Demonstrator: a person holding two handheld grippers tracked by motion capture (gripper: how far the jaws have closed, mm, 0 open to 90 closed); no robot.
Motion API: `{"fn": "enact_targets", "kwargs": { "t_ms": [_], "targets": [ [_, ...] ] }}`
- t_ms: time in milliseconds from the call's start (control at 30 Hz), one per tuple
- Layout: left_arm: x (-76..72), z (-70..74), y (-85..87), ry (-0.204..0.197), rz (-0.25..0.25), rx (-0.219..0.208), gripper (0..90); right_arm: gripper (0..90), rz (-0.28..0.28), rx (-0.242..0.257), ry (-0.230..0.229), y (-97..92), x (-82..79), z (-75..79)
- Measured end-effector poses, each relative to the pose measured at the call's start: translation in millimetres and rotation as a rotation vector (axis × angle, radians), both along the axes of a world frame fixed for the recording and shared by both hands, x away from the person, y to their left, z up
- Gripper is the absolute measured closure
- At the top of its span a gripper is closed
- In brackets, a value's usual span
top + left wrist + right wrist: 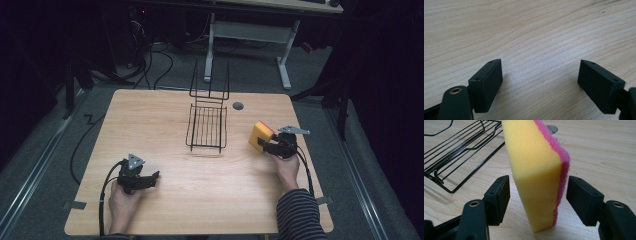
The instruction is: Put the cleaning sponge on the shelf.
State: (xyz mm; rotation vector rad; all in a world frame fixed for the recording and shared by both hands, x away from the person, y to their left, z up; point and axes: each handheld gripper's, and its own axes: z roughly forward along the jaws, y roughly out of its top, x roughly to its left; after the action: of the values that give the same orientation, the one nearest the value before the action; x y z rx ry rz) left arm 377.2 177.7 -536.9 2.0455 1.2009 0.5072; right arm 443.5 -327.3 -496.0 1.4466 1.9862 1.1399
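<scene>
A yellow sponge (pixel 261 134) with a pink scouring face stands on edge near the table's right side. In the right gripper view the sponge (pixel 536 175) rises between the two black jaws, with a thin gap showing on each side. My right gripper (pixel 265 145) (pixel 537 202) is open around it, pads not pressing. My left gripper (pixel 151 180) rests low over the front left of the table. In its own view the left gripper (pixel 540 82) is wide open over bare wood, with nothing between the jaws.
A black wire rack (pixel 206 146) (pixel 477 168) sits at the table's middle, its tall back end toward the far edge, just left of the sponge. A round grommet (pixel 238 106) (pixel 552 128) lies behind it. A desk frame and cables stand on the floor beyond the wooden table (pixel 200 200).
</scene>
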Motion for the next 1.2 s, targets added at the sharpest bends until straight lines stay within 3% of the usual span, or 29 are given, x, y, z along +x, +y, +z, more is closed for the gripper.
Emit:
{"fn": "enact_targets", "kwargs": {
  "t_ms": [533,833,900,933,1200],
  "targets": [
    [0.0,0.1,0.0,0.001,0.0,0.0,20.6,59.3,0.032,-0.046,-0.022,7.4,-2.9,0.4],
    [0.0,0.0,0.1,0.001,-0.001,-0.001,20.6,60.2,0.055,-0.048,-0.061,10.8,-9.7,8.0],
    [0.0,0.0,0.1,0.0,0.0,0.0,20.6,60.2,0.064,-0.041,-0.066,12.6,-13.2,11.7],
    [0.0,0.0,0.1,0.0,-0.001,-0.001,20.6,60.2,0.072,-0.011,-0.054,13.1,-15.4,14.8],
    [0.0,0.0,0.1,0.001,-0.001,0.0,20.6,60.2,0.093,0.019,-0.068,15.5,-26.3,27.0]
  ]
}}
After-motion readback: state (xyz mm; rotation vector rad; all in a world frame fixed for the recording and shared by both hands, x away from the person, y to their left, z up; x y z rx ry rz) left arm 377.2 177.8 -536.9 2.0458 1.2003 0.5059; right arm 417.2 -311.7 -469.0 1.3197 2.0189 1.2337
